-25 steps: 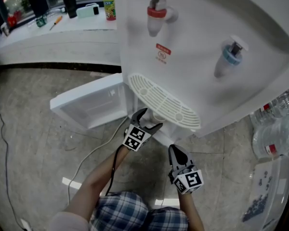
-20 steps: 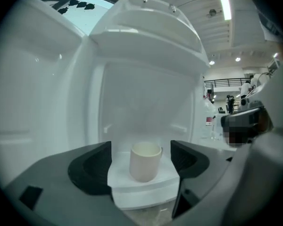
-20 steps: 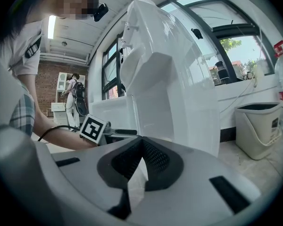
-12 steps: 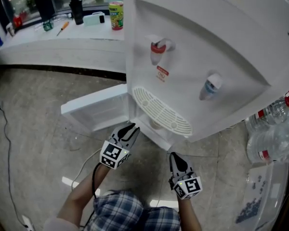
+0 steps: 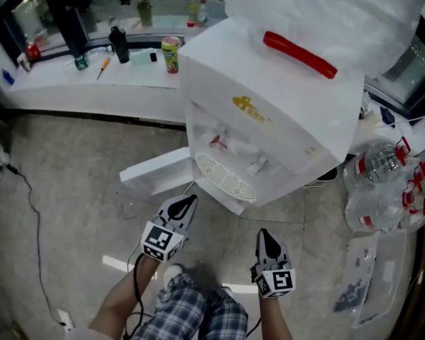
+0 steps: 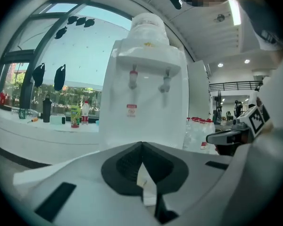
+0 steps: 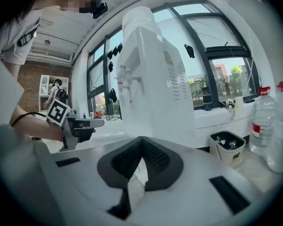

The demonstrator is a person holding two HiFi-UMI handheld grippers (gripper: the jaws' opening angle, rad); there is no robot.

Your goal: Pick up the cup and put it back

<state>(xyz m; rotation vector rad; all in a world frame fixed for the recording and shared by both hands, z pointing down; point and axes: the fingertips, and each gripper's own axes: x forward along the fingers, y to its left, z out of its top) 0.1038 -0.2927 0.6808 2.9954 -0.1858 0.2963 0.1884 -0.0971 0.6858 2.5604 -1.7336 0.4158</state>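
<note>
No cup shows in any view. The white water dispenser [image 5: 269,119] stands ahead with its drip tray [image 5: 223,179] and its lower cabinet door [image 5: 156,176] swung open to the left. My left gripper [image 5: 190,200] hovers in front of that door; its jaws have just been closing and nothing is between them. In the left gripper view the jaw tips [image 6: 141,144] meet, empty. My right gripper [image 5: 266,233] hangs beside it, below the dispenser's front, shut and empty [image 7: 141,139]. Each gripper view shows the other gripper off to the side [image 6: 221,138] [image 7: 85,124].
A white counter [image 5: 71,83] at the back left carries a green can [image 5: 171,54] and dark bottles. Several plastic water bottles [image 5: 379,183] lie on the floor at the right. A black cable [image 5: 32,211] runs over the floor at the left. A small bin [image 7: 228,147] stands by the window.
Both grippers have drawn back from the dispenser's lower opening and risen. The left jaws went from wide open to shut. The head view now takes in the whole dispenser.
</note>
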